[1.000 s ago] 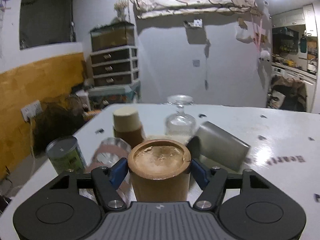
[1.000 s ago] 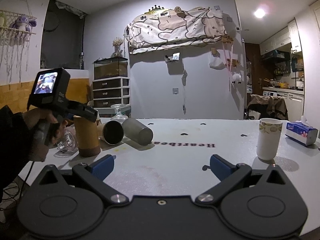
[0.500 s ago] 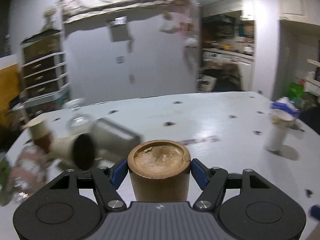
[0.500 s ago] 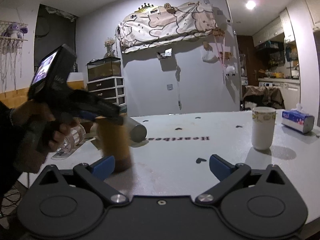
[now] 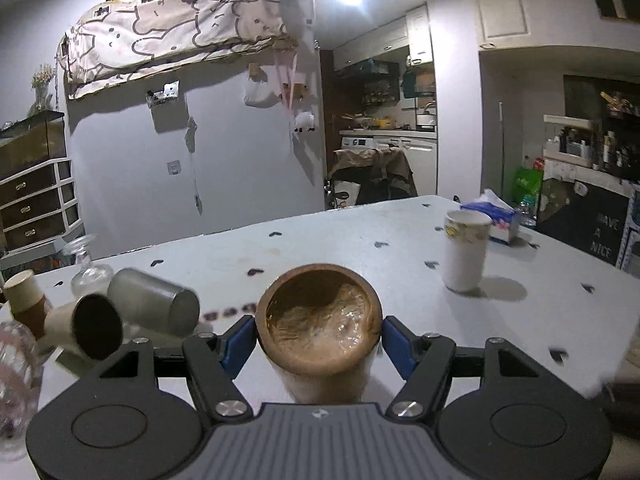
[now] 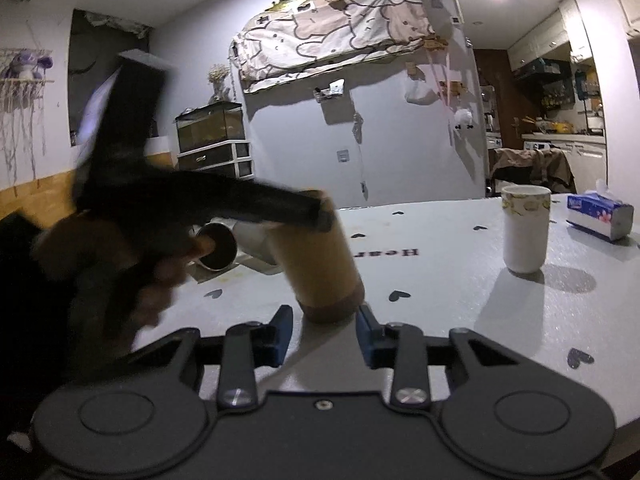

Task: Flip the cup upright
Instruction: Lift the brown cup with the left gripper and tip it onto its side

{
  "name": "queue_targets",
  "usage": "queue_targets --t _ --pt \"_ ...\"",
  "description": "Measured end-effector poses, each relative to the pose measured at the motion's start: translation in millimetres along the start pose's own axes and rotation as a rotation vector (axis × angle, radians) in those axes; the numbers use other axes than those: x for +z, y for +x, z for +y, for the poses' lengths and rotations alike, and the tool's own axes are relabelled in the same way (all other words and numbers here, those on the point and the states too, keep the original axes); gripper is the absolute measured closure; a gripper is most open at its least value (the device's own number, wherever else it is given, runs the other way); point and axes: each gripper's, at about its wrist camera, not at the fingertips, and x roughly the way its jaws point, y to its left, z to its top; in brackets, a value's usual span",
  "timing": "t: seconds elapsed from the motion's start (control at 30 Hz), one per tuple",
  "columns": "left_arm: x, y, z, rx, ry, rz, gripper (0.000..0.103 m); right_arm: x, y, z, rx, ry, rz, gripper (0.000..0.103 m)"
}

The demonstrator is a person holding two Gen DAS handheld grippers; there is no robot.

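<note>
The left gripper (image 5: 319, 339) clamps the wooden cup (image 5: 319, 322), tilted and not yet upright on the table (image 5: 400, 264) (flip unfinished); the right gripper (image 6: 324, 334) hangs partly open, empty.

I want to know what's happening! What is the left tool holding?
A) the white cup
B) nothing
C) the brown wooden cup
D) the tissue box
C: the left tool has its blue pads pressed on both sides of the brown wooden cup, while the white cup and the tissue box stand apart on the table.
</note>
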Motion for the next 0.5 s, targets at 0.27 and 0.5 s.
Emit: queue_targets --t 0.27,0.5 --pt "-43 -30 -5 -0.002 0.071 0.05 0.034 -1 5 -3 -0.02 0.044 0.013 0.066" --pt "-67 -26 7 -0.017 0.005 0.134 0.034 8 12 -13 -0.035 0.115 0.023 0.044"
